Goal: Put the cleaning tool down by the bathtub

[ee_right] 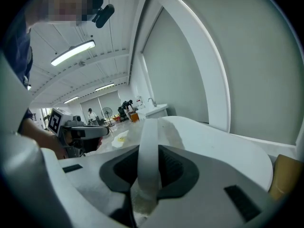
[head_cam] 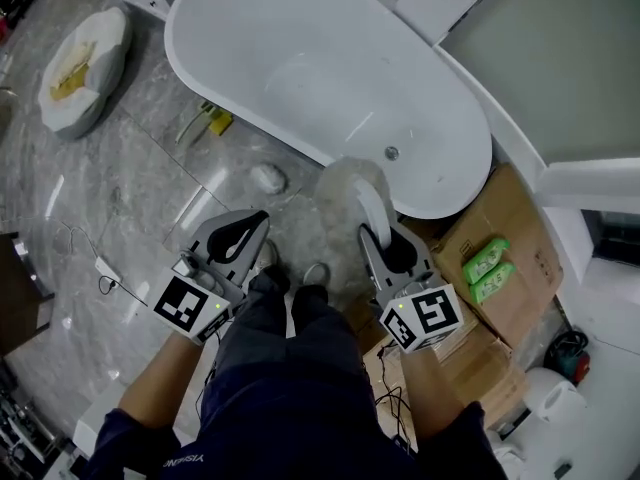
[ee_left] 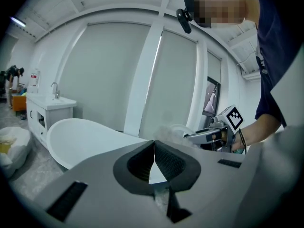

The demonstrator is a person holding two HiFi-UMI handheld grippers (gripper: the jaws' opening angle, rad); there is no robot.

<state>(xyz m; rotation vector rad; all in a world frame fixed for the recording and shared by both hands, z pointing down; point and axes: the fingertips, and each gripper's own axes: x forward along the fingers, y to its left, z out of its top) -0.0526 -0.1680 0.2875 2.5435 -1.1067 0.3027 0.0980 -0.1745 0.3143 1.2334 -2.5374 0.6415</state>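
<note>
The white oval bathtub (head_cam: 300,68) fills the top middle of the head view. My right gripper (head_cam: 375,230) is shut on the cleaning tool (head_cam: 365,193), gripping its white curved handle, and the tool's pale fluffy head hangs over the floor beside the tub's near end. In the right gripper view the handle (ee_right: 149,146) rises upright between the pads of the right gripper (ee_right: 148,163), with the bathtub (ee_right: 213,141) beyond. My left gripper (head_cam: 255,223) hovers to the left, shut and empty. Its own view shows the left gripper (ee_left: 153,151) with its tips touching, and the bathtub (ee_left: 80,137) ahead.
Cardboard boxes (head_cam: 510,258) with green packets (head_cam: 487,268) stand right of the tub. On the grey marble floor lie a white bag (head_cam: 80,68), a yellow item (head_cam: 215,120), a white lump (head_cam: 268,178) and cables (head_cam: 100,268). A vanity with a sink (ee_left: 50,108) stands behind the tub.
</note>
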